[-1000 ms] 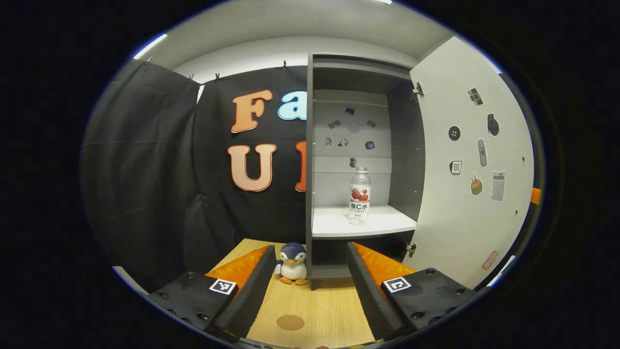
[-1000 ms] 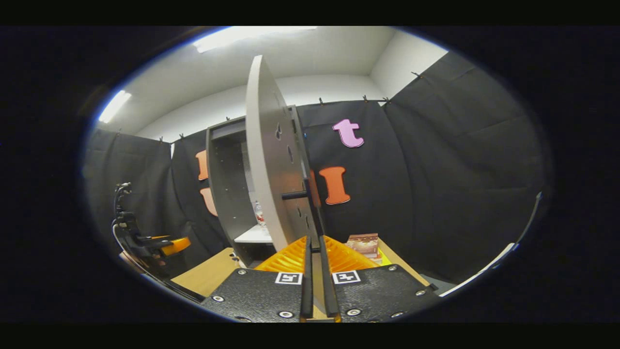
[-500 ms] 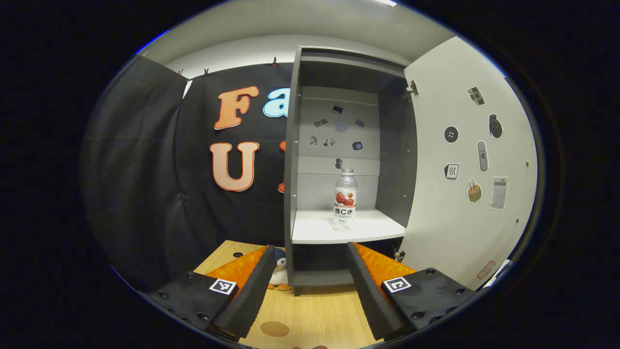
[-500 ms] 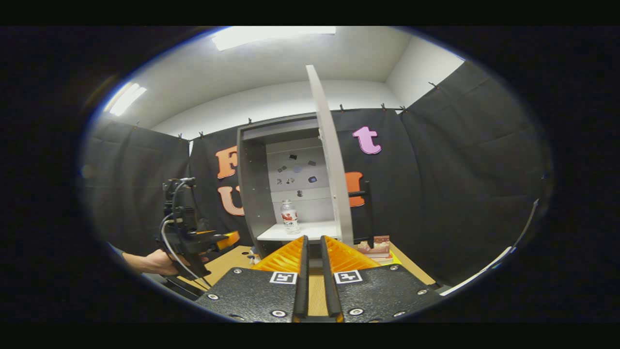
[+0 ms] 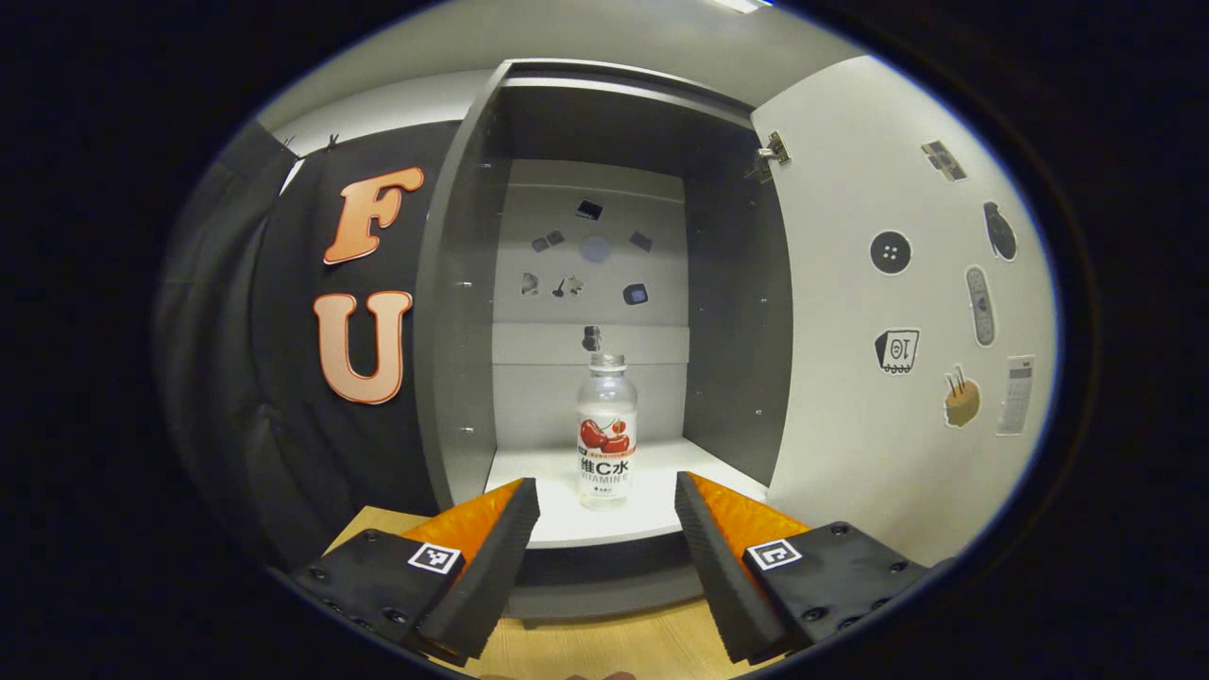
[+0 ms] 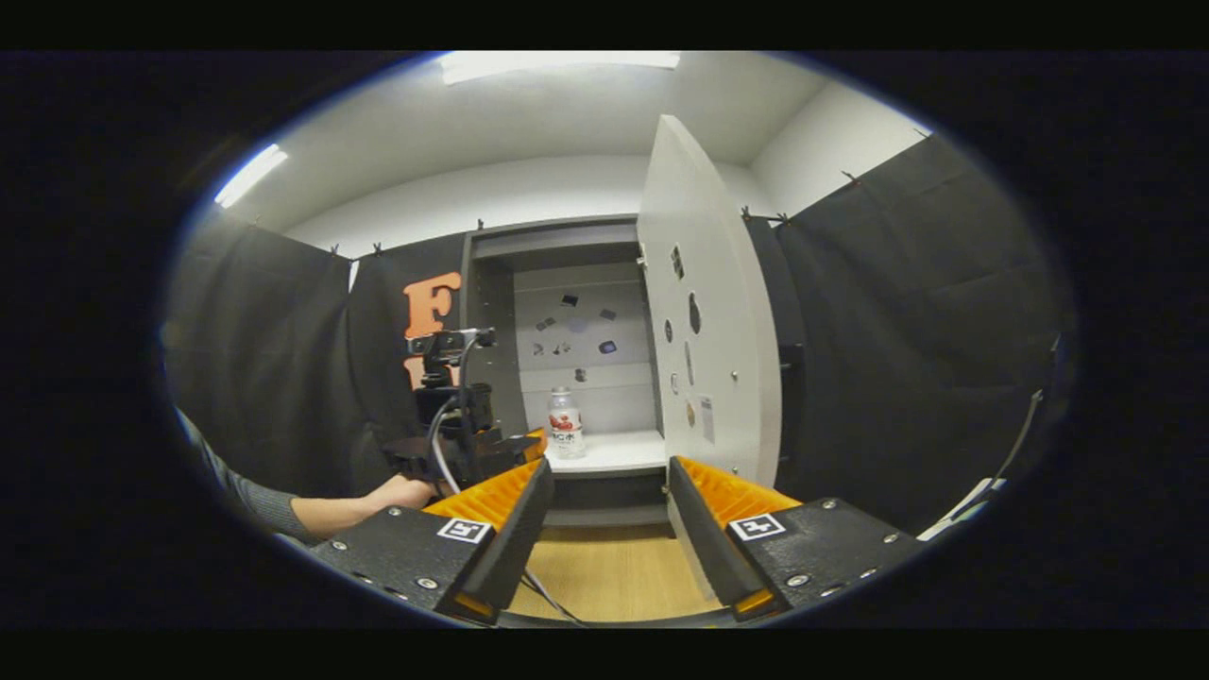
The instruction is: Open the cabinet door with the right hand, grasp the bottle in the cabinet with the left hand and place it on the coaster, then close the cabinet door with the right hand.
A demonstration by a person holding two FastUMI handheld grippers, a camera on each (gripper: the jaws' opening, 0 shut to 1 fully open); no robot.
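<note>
While the cabinet door (image 5: pixel 897 312) stands swung wide to the right of our left gripper (image 5: pixel 604 529), we hold that gripper with its fingers spread apart, gripping nothing. Just to the left of its left finger (image 5: pixel 491 557) we see the grey side wall of the cabinet (image 5: pixel 453 331). Straight ahead, between the two fingers and a little beyond their tips, the clear drink bottle (image 5: pixel 606 430) stands upright on the white shelf (image 5: pixel 652 505), not touched by either finger. Small stickers (image 5: pixel 893 253) dot the door's inner face.

In the right gripper view, we see a sleeved hand (image 6: pixel 401 491) to the left, holding the left gripper (image 6: pixel 510 446) up near the shelf's front edge. Our right gripper (image 6: pixel 604 501) is also spread open and empty, above the wooden tabletop (image 6: pixel 604 576). The bottle (image 6: pixel 564 425) stands ahead, slightly left of its centre, and the door (image 6: pixel 708 312) rises ahead of its right finger (image 6: pixel 699 548), well apart from it.
</note>
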